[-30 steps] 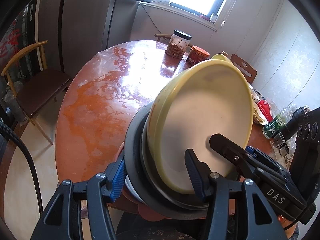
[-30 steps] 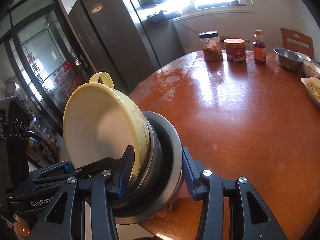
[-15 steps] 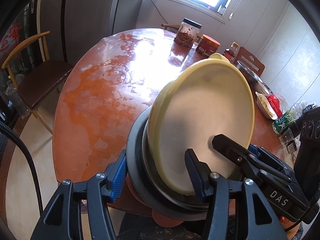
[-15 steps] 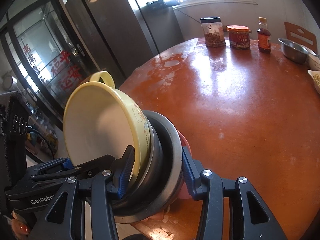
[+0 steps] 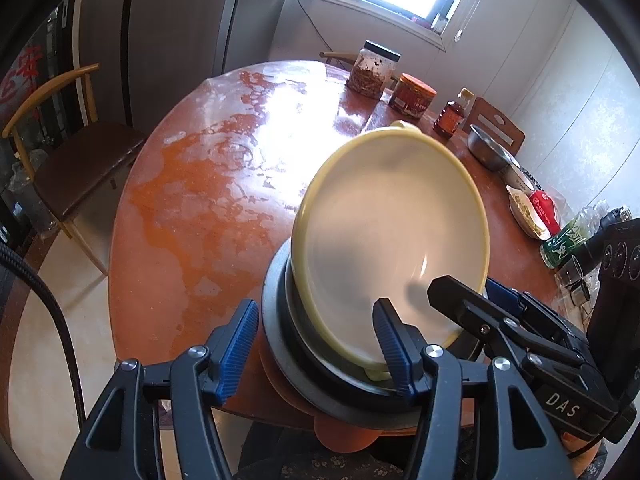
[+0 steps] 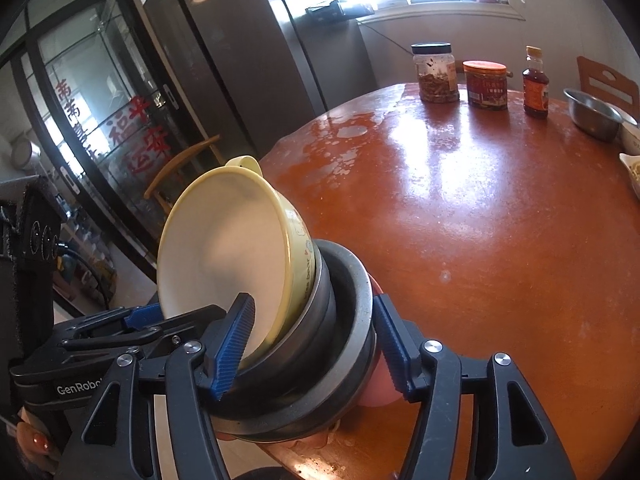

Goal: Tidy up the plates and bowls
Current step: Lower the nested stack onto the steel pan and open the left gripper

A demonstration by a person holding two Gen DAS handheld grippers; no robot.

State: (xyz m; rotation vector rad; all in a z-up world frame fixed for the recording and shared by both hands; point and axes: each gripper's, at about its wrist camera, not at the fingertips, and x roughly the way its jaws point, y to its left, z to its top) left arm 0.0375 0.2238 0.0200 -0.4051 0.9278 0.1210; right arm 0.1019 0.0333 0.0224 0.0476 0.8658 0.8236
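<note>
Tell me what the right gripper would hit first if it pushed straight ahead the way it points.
Probably the stacked bowls: the right gripper, jaws just opening, straddles the grey metal bowl holding the tilted yellow plastic bowl. Depth is uncertain.

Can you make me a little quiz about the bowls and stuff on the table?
1. True or false: the yellow bowl is full of soup.
2. The yellow bowl sits tilted inside: A) a metal bowl; B) a basket; C) a cooking pot.
3. Fill in: the jar right beside the bottle has an ____ lid.

Key: 1 false, it is empty. 2 A. 3 orange.
</note>
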